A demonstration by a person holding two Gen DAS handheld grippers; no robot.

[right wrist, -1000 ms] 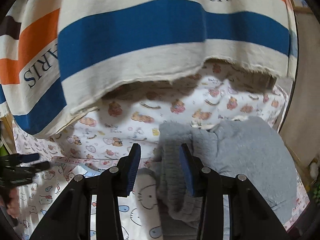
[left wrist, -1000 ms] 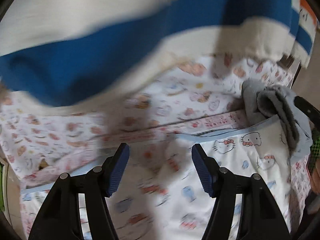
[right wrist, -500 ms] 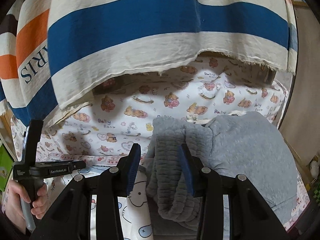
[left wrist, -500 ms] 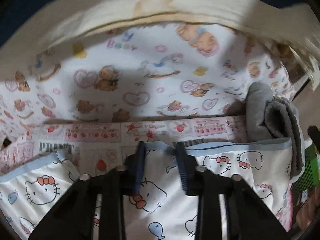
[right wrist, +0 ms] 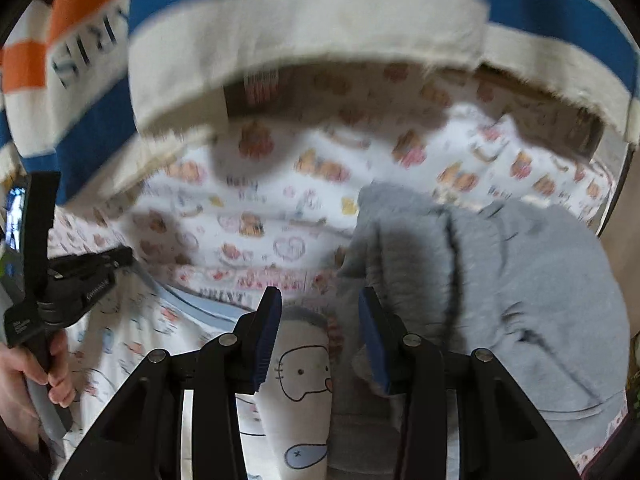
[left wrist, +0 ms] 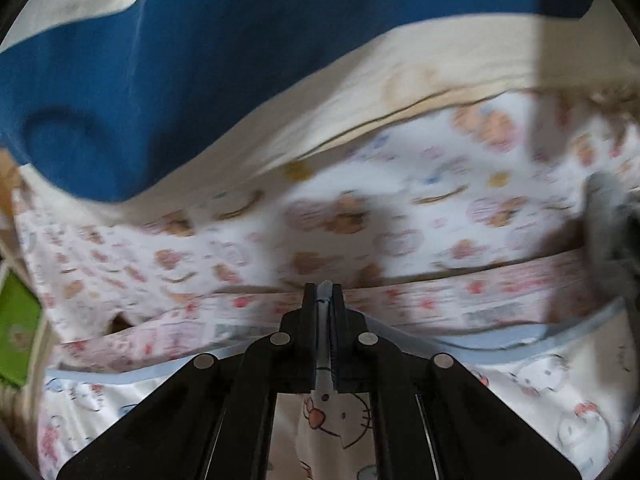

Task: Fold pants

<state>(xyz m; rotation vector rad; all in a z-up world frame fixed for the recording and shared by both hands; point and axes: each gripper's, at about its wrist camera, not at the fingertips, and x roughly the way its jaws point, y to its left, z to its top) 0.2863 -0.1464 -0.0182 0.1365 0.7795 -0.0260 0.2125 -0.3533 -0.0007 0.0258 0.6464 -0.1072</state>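
Note:
The pants (left wrist: 540,380) are white with a cartoon cat print and a pale blue edge, spread over the bed. My left gripper (left wrist: 325,292) is shut on that blue edge, which shows as a thin strip pinched between the pads. In the right wrist view a raised fold of the pants (right wrist: 304,368) lies between the fingers of my right gripper (right wrist: 318,304). Its blue pads stand apart and open. A grey garment (right wrist: 540,280) brushes the right pad. The left gripper's body (right wrist: 72,280) and the hand (right wrist: 32,368) holding it show at the far left.
A striped towel (left wrist: 200,60) in blue, cream and orange hangs over the far side, also filling the top of the right wrist view (right wrist: 300,32). A bear-print sheet (right wrist: 260,208) covers the bed beyond the pants. The grey garment (left wrist: 608,220) lies at the right. Something green (left wrist: 16,320) sits at the left edge.
My left gripper came down to the pants and shut on their blue edge. My right gripper moved down and left, from over the grey garment to over the fold of pants.

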